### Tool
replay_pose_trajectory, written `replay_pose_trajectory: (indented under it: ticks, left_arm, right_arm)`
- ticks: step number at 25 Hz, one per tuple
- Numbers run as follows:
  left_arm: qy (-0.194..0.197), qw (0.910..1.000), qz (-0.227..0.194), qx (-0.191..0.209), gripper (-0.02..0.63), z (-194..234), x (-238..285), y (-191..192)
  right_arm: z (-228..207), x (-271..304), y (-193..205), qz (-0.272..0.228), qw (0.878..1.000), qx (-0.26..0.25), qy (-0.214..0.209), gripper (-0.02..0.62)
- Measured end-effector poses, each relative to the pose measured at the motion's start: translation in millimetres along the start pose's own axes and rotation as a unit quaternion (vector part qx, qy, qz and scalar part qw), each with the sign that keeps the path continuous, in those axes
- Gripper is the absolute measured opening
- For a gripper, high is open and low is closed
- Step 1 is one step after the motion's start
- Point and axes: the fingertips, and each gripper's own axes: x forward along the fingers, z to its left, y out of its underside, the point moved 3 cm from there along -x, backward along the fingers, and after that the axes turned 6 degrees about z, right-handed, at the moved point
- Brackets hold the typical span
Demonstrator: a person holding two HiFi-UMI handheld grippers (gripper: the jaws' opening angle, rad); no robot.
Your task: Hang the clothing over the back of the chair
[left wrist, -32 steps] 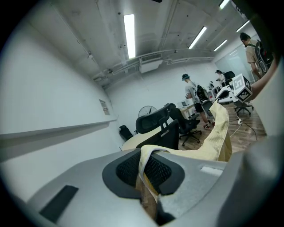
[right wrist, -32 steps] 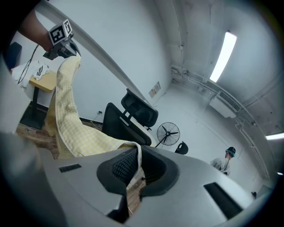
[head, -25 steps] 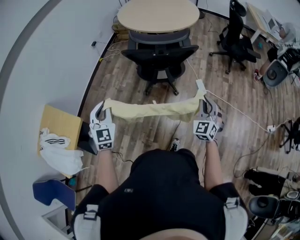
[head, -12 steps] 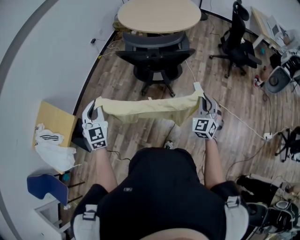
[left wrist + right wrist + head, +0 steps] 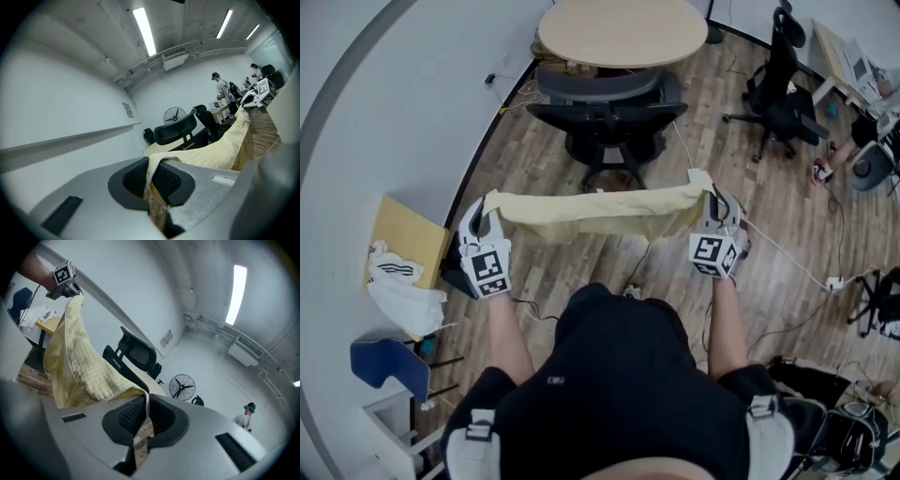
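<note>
A pale yellow garment point(image 5: 598, 212) is stretched in the air between my two grippers. My left gripper point(image 5: 485, 217) is shut on its left end, and my right gripper point(image 5: 709, 204) is shut on its right end. In the left gripper view the cloth point(image 5: 206, 152) runs from the jaws point(image 5: 157, 178) off to the right. In the right gripper view it point(image 5: 79, 371) hangs from the jaws point(image 5: 143, 420) toward the left. The black office chair point(image 5: 605, 108) stands just beyond the cloth, its back point(image 5: 600, 84) toward the round table.
A round beige table point(image 5: 622, 31) stands behind the chair. A cardboard box point(image 5: 401, 242) with white clothing point(image 5: 398, 286) lies at the left by the wall. Another black chair point(image 5: 783, 89) stands at the right. Cables point(image 5: 787, 258) run over the wood floor.
Both grippers have carried the stretched garment slightly forward toward the chair, and the left gripper has moved a little outward to the left.
</note>
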Motion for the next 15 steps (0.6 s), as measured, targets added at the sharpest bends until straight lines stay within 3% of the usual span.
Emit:
replay_pose_trajectory:
  ticks: [15]
  left_arm:
    - [0.006,0.9994,-0.026,0.019,0.003,-4.2,18.6,-22.9]
  right_arm:
    - [-22.3,10.7,-2.1,-0.004,1.0,0.003,0.012,-0.002]
